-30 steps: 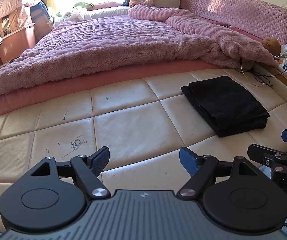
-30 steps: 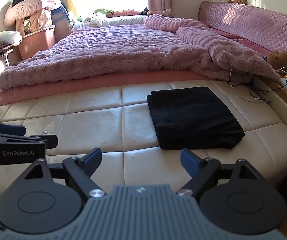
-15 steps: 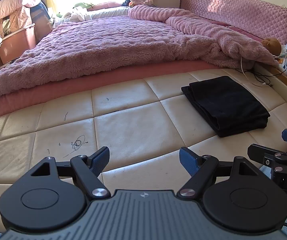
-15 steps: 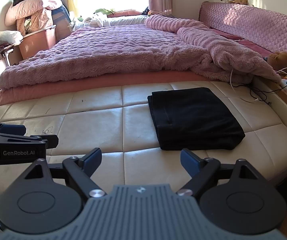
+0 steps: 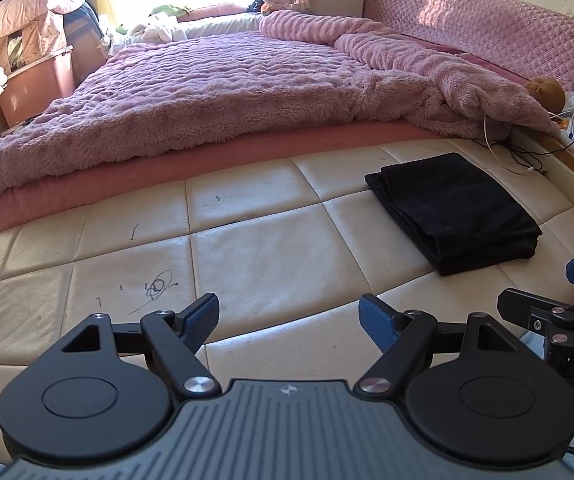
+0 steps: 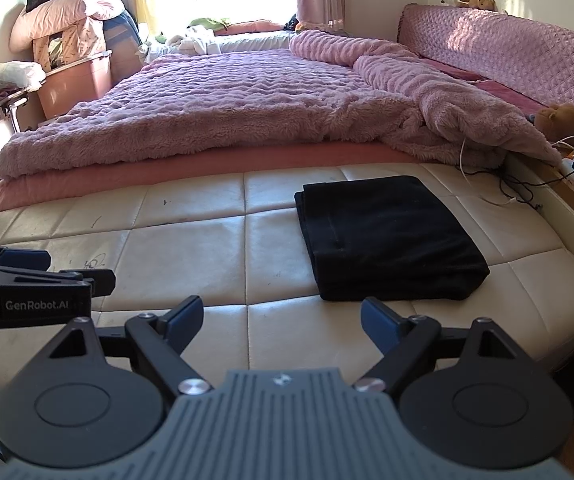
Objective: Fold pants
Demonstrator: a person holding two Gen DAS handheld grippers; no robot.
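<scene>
Near the mattress's (image 6: 191,248) right edge lie the folded pants (image 6: 387,236), apparently finished; both the left gripper (image 5: 289,322) and the right gripper (image 6: 281,322) hover spread, empty.

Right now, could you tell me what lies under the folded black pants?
The folded black pants rest flat on the cream quilted mattress. Whatever lies directly beneath them is covered.

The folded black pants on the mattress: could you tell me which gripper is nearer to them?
Right. The right gripper sits just before the folded black pants; the left gripper is off to their left, farther away.
</scene>
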